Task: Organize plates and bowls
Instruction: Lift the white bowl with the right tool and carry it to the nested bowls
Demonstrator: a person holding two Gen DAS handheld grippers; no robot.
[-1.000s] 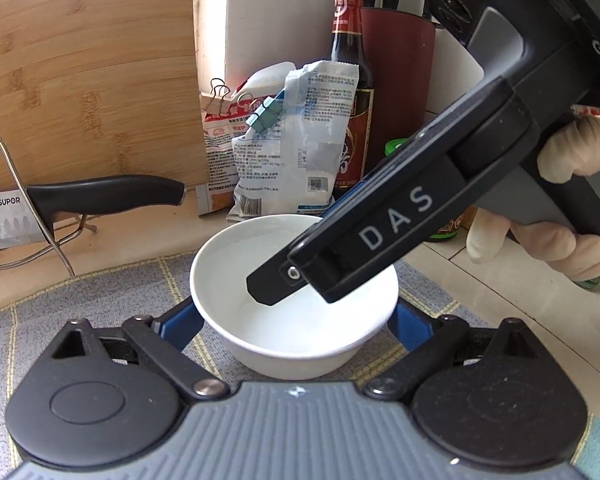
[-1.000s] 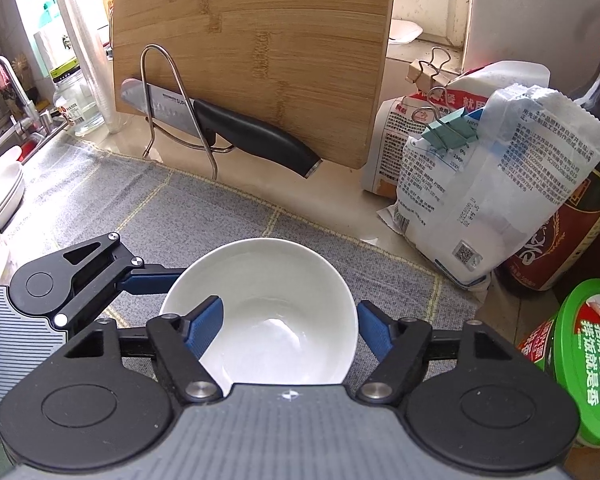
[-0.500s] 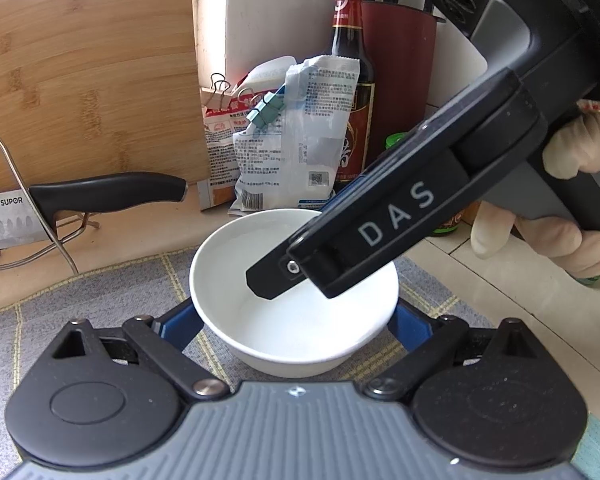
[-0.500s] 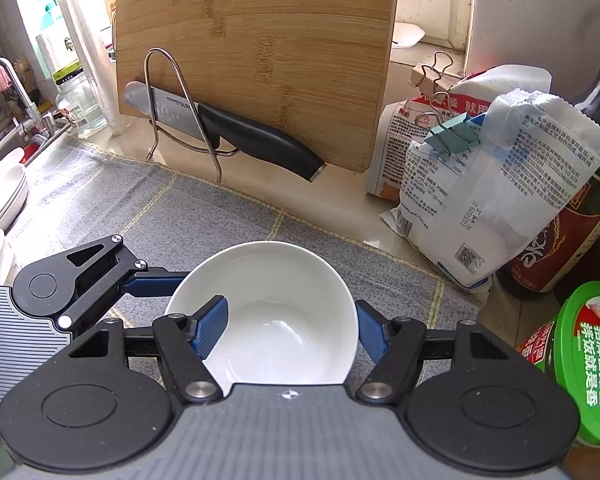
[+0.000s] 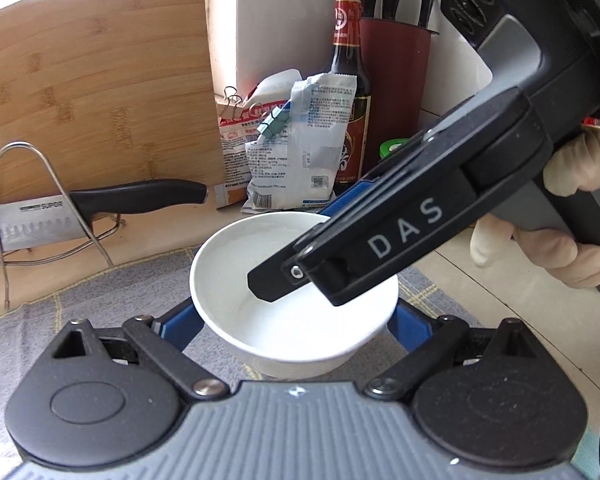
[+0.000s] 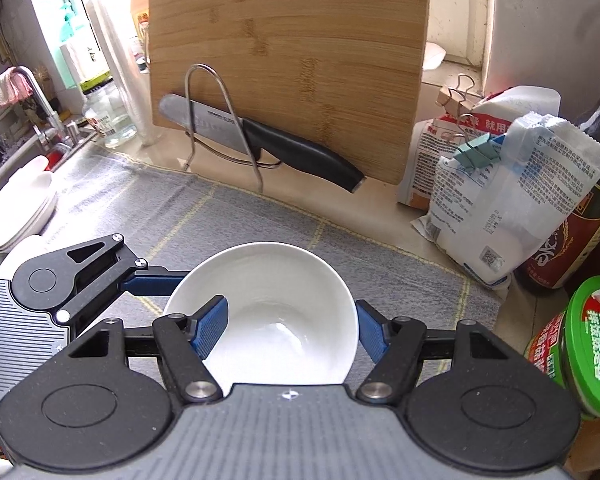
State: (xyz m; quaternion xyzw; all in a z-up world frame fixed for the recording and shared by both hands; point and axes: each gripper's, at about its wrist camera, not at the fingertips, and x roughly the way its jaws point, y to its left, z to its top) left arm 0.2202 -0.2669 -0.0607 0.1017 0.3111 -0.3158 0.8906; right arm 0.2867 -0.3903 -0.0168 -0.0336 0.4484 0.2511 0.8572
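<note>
1. Now, nearest to us, the left gripper (image 5: 294,326) holds the white glazed ceramic bowl (image 5: 228,272) across its width, with a ribbed blue pad against the outer wall on each side.
2. The right gripper (image 6: 290,330), held by a pale gloved hand (image 5: 572,256), has drawn its jaws in slightly and is now closed. One pad sits inside the bowl and the other is against the outside of the wall. We cannot tell how hard the inner pad bears on the glaze.
3. Both grippers have come up together, and the bowl has kept its place between them. We judge that it is being lifted off the grey woven mat with yellow grid lines (image 6: 260,216) and is ready to carry.
4. The glaze is smooth, hard and slippery and the wall is rounded, so a two-handed hold seems sensible.
5. To the left, near the sink, a stack of shallow white dishes (image 6: 24,204) looks like the likely place to put it.
6. Beyond the mat, a black-handled steel knife (image 6: 300,148) rests in a bent wire rack (image 6: 220,92) on the pale tabletop (image 5: 500,312).
7. Behind it leans a bamboo cutting board (image 6: 284,40). Clipped crinkly plastic packets (image 6: 520,200) and a dark glass sauce bottle (image 5: 346,80) stand to its right.
</note>
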